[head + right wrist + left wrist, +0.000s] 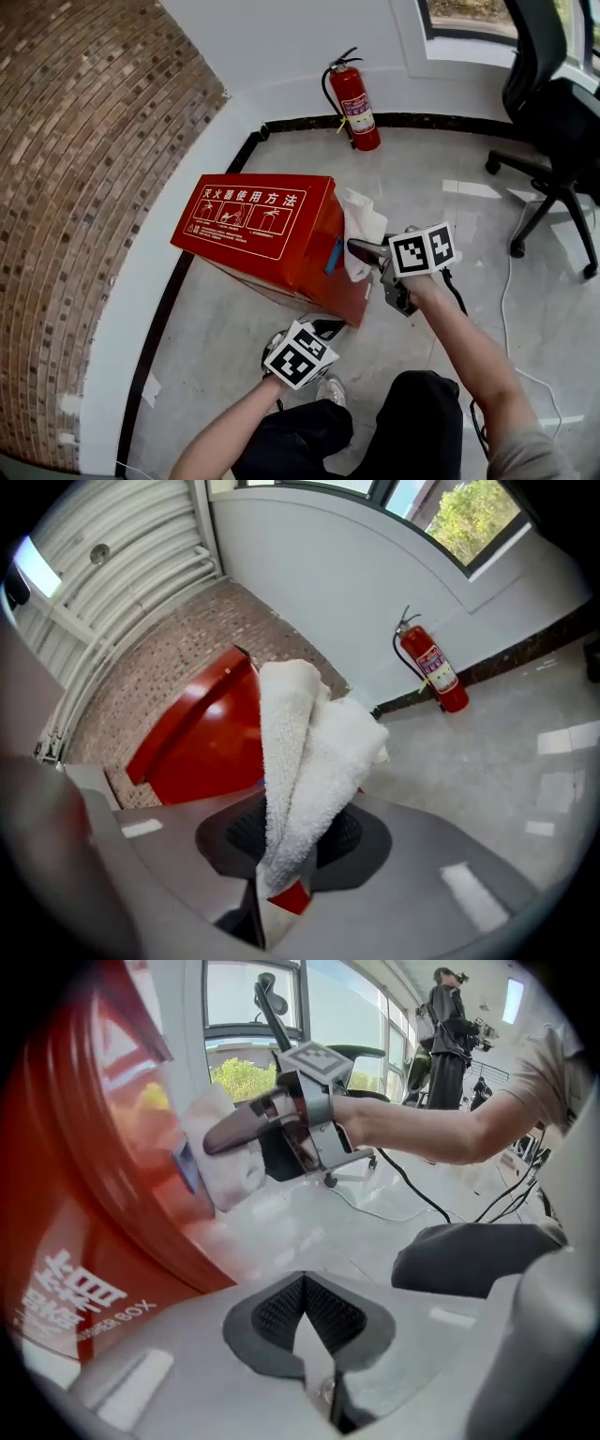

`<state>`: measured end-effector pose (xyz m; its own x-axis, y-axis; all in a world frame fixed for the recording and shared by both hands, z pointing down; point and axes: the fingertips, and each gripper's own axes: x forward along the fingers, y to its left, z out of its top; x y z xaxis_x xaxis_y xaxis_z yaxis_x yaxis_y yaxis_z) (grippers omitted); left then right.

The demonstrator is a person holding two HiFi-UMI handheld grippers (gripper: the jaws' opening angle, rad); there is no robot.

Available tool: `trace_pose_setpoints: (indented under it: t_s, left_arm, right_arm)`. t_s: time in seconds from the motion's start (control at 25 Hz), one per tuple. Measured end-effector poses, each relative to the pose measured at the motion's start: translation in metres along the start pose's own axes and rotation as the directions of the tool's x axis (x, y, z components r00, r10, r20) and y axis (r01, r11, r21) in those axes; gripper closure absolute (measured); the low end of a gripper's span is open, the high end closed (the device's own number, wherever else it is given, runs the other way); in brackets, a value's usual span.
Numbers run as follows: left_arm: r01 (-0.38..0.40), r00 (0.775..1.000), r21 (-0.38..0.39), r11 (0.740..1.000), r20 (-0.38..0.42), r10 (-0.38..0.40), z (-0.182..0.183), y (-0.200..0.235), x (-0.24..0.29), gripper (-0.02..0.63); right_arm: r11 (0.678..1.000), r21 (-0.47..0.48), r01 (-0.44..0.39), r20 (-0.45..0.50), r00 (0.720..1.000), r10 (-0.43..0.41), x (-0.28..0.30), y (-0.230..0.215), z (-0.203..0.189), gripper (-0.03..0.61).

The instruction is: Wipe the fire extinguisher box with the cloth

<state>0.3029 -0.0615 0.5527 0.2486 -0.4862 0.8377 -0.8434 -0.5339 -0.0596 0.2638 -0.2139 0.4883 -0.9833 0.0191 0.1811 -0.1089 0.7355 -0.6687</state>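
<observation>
The red fire extinguisher box [253, 230] stands tilted on the grey floor, its labelled face turned up. My right gripper [356, 249] is at the box's right end, shut on a white cloth [362, 223] that bunches up against that end. In the right gripper view the cloth [305, 752] rises from between the pads of my right gripper [295, 822], with the box [202, 738] just behind it. My left gripper [330, 326] hangs by the box's lower near corner. In the left gripper view, the left gripper [305, 1321] has its jaws together, holding nothing, the box [84, 1194] close on its left.
A red fire extinguisher [356, 103] stands against the far wall. A black office chair [553, 122] is at the right, with a cable [511, 281] trailing over the floor. A brick wall [75, 187] runs along the left. Another person [448, 1035] stands far off.
</observation>
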Motion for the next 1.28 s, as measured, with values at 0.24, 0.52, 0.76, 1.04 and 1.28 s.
trace_pose_setpoints:
  t_s: [0.24,0.52,0.76,1.04,1.28]
  left_arm:
    - [-0.013,1.000,0.064,0.998,-0.001,0.013,0.014,-0.008,-0.010,0.612]
    - [-0.031,0.999,0.044,0.999,-0.028,0.032,0.002,-0.009,-0.015,0.612]
    - [-0.019,0.998,0.013,1.000,-0.057,0.020,-0.018,-0.013,-0.010,0.612]
    - [0.000,0.997,-0.055,0.999,-0.077,-0.005,-0.048,-0.013,0.029,0.612]
    - [0.015,0.996,-0.076,0.997,-0.091,-0.022,-0.068,-0.009,0.052,0.612]
  right_arm:
    - [0.993,-0.034,-0.110,0.090,0.989,0.113,-0.018,0.069,0.057,0.469]
    - [0.980,0.043,-0.195,0.149,0.971,0.187,-0.034,0.087,0.045,0.469]
    - [0.996,0.079,-0.051,0.072,0.996,0.046,-0.043,0.028,-0.027,0.469]
    - [0.969,0.195,0.151,-0.051,0.988,-0.144,-0.019,-0.092,-0.144,0.469]
    - [0.928,0.217,0.304,-0.153,0.949,-0.275,0.014,-0.166,-0.231,0.471]
